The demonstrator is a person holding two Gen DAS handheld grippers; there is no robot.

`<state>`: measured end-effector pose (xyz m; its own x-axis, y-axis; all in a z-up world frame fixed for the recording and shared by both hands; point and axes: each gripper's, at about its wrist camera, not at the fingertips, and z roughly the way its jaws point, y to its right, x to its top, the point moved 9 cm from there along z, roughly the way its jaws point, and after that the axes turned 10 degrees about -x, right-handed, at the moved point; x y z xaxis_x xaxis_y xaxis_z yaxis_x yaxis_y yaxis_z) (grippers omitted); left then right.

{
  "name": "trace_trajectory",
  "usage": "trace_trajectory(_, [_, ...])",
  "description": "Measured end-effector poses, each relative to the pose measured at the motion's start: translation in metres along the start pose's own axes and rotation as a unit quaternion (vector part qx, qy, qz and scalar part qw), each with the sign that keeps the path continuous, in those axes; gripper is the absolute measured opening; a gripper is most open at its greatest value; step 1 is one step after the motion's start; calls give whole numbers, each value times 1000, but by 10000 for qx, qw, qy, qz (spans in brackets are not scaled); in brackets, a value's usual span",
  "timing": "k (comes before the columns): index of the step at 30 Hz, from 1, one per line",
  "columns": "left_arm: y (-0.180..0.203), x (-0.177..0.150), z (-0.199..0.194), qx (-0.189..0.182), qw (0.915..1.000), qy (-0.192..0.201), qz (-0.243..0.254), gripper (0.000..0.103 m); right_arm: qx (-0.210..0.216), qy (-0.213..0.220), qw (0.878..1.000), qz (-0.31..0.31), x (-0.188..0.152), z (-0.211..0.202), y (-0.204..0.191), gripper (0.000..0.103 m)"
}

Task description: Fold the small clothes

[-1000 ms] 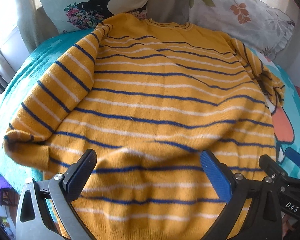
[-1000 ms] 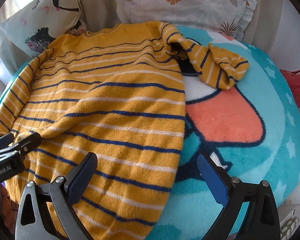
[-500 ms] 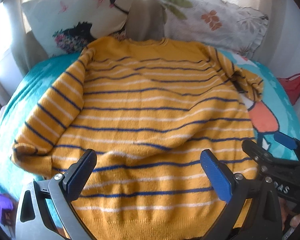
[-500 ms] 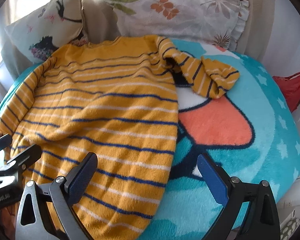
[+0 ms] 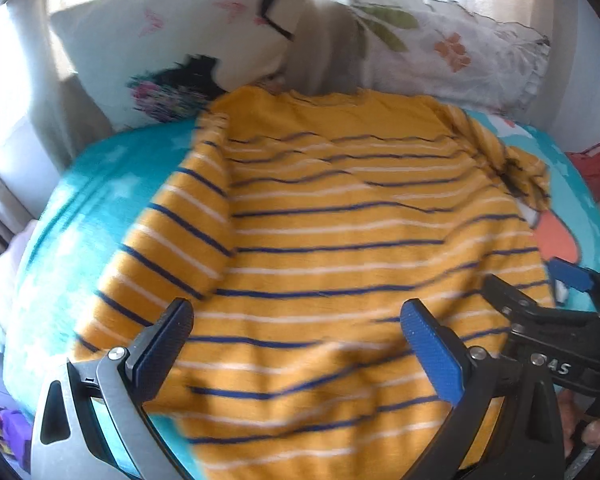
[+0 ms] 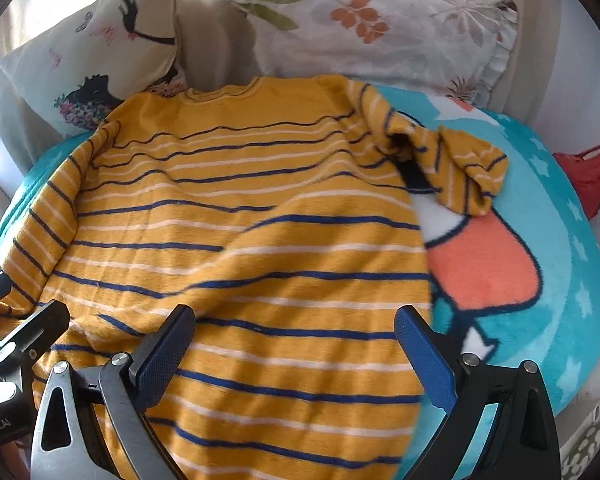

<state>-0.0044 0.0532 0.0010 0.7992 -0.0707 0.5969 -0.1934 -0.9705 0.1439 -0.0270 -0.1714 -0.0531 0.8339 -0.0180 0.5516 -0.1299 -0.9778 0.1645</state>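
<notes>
The mustard-yellow knitted sweater with navy and white stripes (image 6: 252,240) is lying flat on the turquoise fleece blanket (image 6: 560,248). The left gripper (image 5: 296,344) and right gripper (image 6: 294,340) are hovering over its hem, jaws spread wide and holding nothing.

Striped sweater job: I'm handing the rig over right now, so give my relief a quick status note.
Left gripper: open, empty, above the hem.
Right gripper: open, empty, above the hem's right side.
Yellow striped sweater: spread flat on the teal blanket, collar toward the pillows. Its left sleeve lies straight along the body; its right sleeve is bunched.
Done: laid out only.
Left: straighten and fold in the sleeves, then fold the body.
</notes>
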Motion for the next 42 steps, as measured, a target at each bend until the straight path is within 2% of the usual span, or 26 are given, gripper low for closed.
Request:
trace_trajectory(2, [-31,5,-11,173,9995,136,-209,103,-20,-5,10000,-26,0,1,-6,101])
trace_trajectory(6, [-89,-5,-24,87,9961,167,-864,103,-67,-91,9999,-9,0,5,-12,101])
trace_trajectory(9, [-126,-24,-23,48,9917,34,-1283,103,-89,-181,9998,26,-2,9,-15,101])
trace_trajectory(11, [-143,-39,-12,-43,9876,-318,-1536,101,-89,-231,9997,64,-3,11,-17,101])
trace_trajectory(12, [-142,-43,-8,-133,9866,-406,-1576,83,-92,-256,9996,74,-3,12,-18,101])
trace_trajectory(13, [-143,-46,0,-421,9830,-559,-1699,65,-97,-280,9995,78,-3,14,-20,101])
trace_trajectory(14, [-145,-49,4,-476,9806,-687,-1774,35,-101,-297,9995,72,-3,15,-22,101])
trace_trajectory(15, [-148,-52,8,-409,9784,-801,-1860,23,-106,-308,9995,51,-3,15,-25,101])
trace_trajectory(17, [-163,-50,7,-382,9735,-696,-2145,19,-117,-290,9995,-25,-2,15,-31,101])
trace_trajectory(19, [-183,-44,-2,-128,9724,-542,-2265,18,-91,-229,9996,-102,-1,12,-39,101])
trace_trajectory(22, [-226,-34,-24,687,9710,-290,-2270,18,-72,-167,9997,-191,0,10,-47,101])
trace_trajectory(24, [-268,-31,-41,1422,9594,-214,-2428,19,-53,-182,9996,-204,0,11,-51,101])
trace_trajectory(26, [-297,-33,-52,1814,9486,-176,-2587,21,-43,-211,9996,-185,0,13,-53,101])
trace_trajectory(28, [-315,-28,-60,1887,9445,-79,-2686,27,-97,-263,9994,-194,0,15,-52,101])
trace_trajectory(31, [-319,-22,-72,2049,9454,127,-2532,31,-103,-300,9994,-163,1,18,-52,101])
trace_trajectory(33, [-312,-24,-77,2029,9486,196,-2422,41,-97,-314,9994,-143,1,20,-52,101])
trace_trajectory(37, [-270,-9,-78,1653,9643,341,-2040,48,-113,-294,9995,-99,3,20,-52,101])
trace_trajectory(39, [-246,0,-68,1299,9719,354,-1930,57,-118,-322,9994,-79,2,21,-50,101])
trace_trajectory(42, [-197,13,-45,575,9815,203,-1813,58,-147,-379,9992,30,3,23,-42,101])
